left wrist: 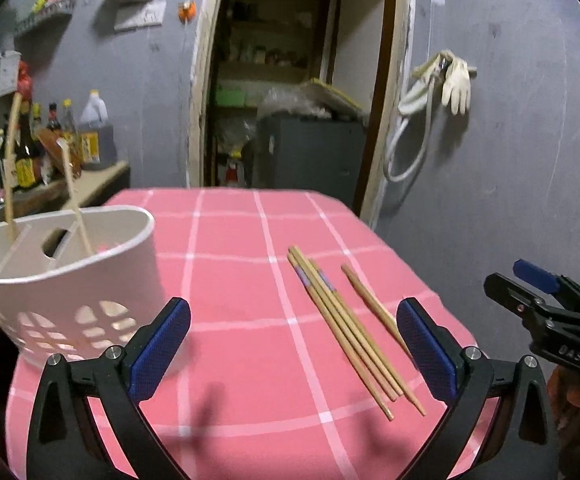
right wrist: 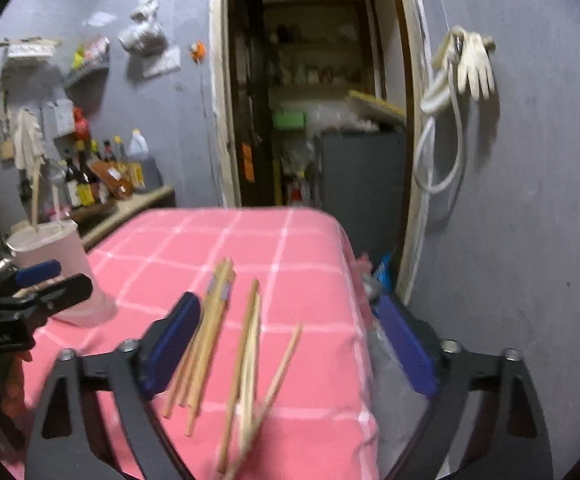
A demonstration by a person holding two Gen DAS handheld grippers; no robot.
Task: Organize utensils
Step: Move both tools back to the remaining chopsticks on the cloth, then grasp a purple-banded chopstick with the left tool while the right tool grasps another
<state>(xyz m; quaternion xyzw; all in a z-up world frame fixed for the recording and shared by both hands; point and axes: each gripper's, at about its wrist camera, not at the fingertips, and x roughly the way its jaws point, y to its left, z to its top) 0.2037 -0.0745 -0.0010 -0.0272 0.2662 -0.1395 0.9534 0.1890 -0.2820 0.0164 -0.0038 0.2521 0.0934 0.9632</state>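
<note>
Both fingers (left wrist: 161, 344) spread wide, chopsticks (left wrist: 350, 332) on tablecloth (left wrist: 241, 264), perhaps blurred

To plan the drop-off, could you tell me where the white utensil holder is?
In the left wrist view, the white utensil holder stands at the left edge of the pink checked tablecloth, left of the loose chopsticks.

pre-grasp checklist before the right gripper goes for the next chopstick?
1. Right gripper open, nothing between its fingers: ok.
2. Left gripper open and empty: ok.
3. Loose chopsticks lie flat on the pink tablecloth, reachable: ok.
4. A single chopstick separable: cannot tell; several lie bunched together, and the right wrist view is blurred.
5. White holder upright with room; two chopsticks already stand in it: ok.
6. Chopsticks near the table's right edge, risk of knocking off: cannot tell.
</note>
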